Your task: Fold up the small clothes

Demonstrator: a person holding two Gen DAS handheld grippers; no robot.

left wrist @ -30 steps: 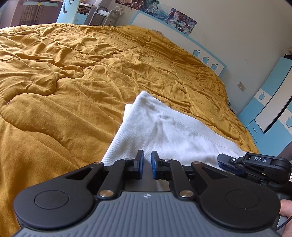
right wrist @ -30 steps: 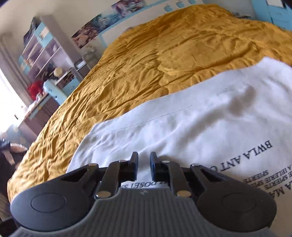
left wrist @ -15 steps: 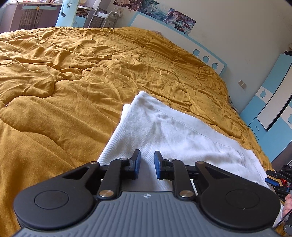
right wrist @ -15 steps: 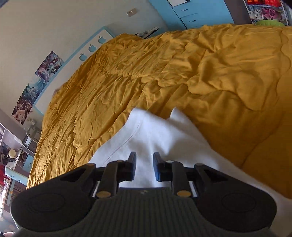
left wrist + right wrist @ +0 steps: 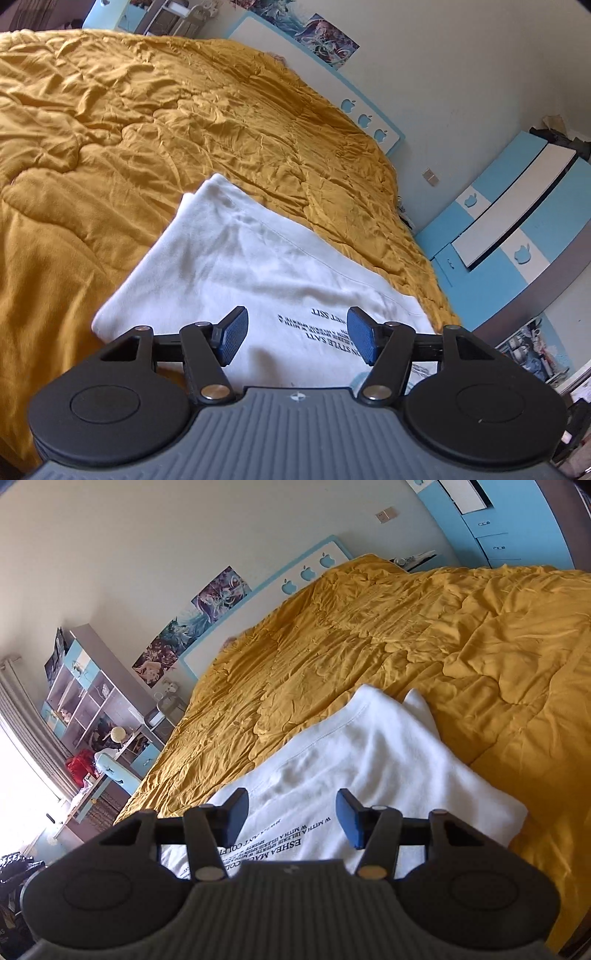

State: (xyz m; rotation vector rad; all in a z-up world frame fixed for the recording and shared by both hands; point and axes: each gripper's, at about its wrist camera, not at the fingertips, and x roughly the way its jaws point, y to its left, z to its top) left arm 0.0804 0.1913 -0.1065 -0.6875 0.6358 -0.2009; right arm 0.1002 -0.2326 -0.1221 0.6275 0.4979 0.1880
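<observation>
Both hand-held grippers, left [image 5: 295, 334] and right [image 5: 291, 818], have just been opening and stand wide and empty above the white shirt [image 5: 236, 266], apparently releasing it flat on the bed [image 5: 129, 122] after a fold.

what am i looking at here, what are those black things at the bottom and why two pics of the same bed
Each picture comes from a camera fixed on a hand-held claw; a person carries one in each hand, so there are two views. The black parts at the bottom are the claws themselves: the left claw and the right claw. Both have just been opening and hold nothing. Below them a white t-shirt with black printed lettering lies partly folded on a mustard-yellow quilt covering the bed.
</observation>
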